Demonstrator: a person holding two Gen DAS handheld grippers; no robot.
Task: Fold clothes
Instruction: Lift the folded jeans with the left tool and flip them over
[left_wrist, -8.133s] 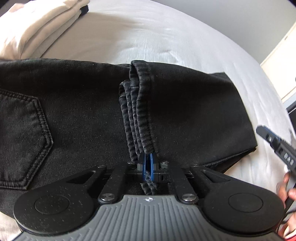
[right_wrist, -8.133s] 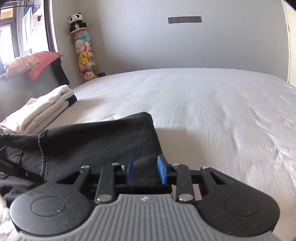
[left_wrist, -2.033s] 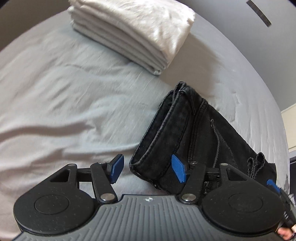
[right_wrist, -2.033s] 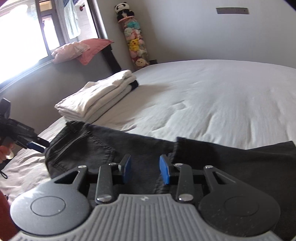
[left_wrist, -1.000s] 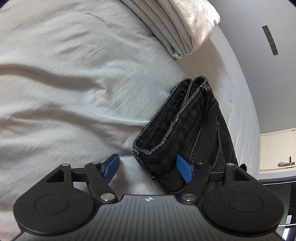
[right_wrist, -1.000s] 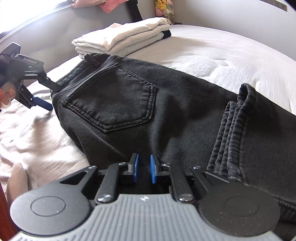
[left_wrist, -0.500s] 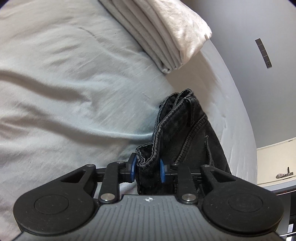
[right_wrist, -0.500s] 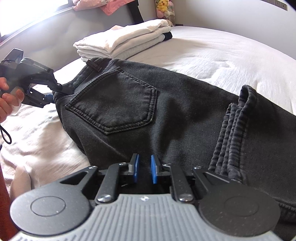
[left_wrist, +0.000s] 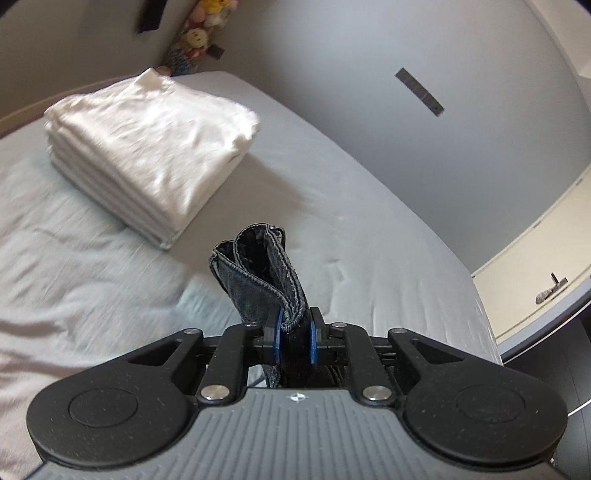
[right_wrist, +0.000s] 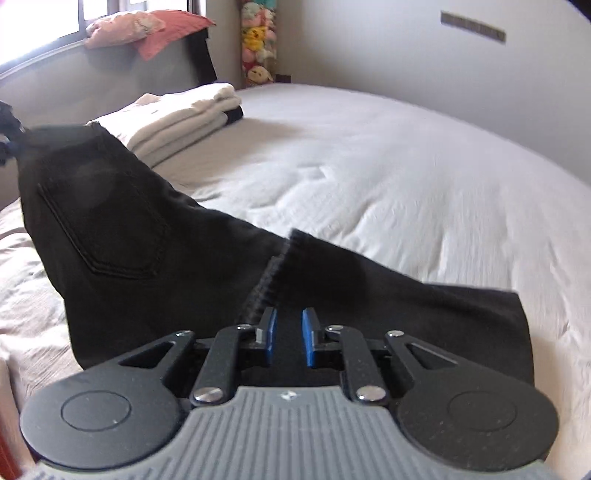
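Observation:
Black jeans (right_wrist: 155, 251), folded in half, lie across the white bed (right_wrist: 388, 177). My left gripper (left_wrist: 293, 338) is shut on the waistband end of the jeans (left_wrist: 258, 269) and holds it up off the sheet. In the right wrist view that lifted end (right_wrist: 55, 147) rises at the far left, back pocket showing. My right gripper (right_wrist: 289, 338) is shut on the near edge of the jeans, beside the hem ends (right_wrist: 269, 280), low on the bed.
A stack of folded white clothes (left_wrist: 147, 147) sits on the bed beyond the jeans; it also shows in the right wrist view (right_wrist: 177, 114). A dark headboard (right_wrist: 92, 77) with pink clothes and a column of plush toys (right_wrist: 258, 44) stand behind.
My left gripper has closed on the waistband end and lifted it off the bed. My right gripper stays shut on the near edge; the view has tilted up.

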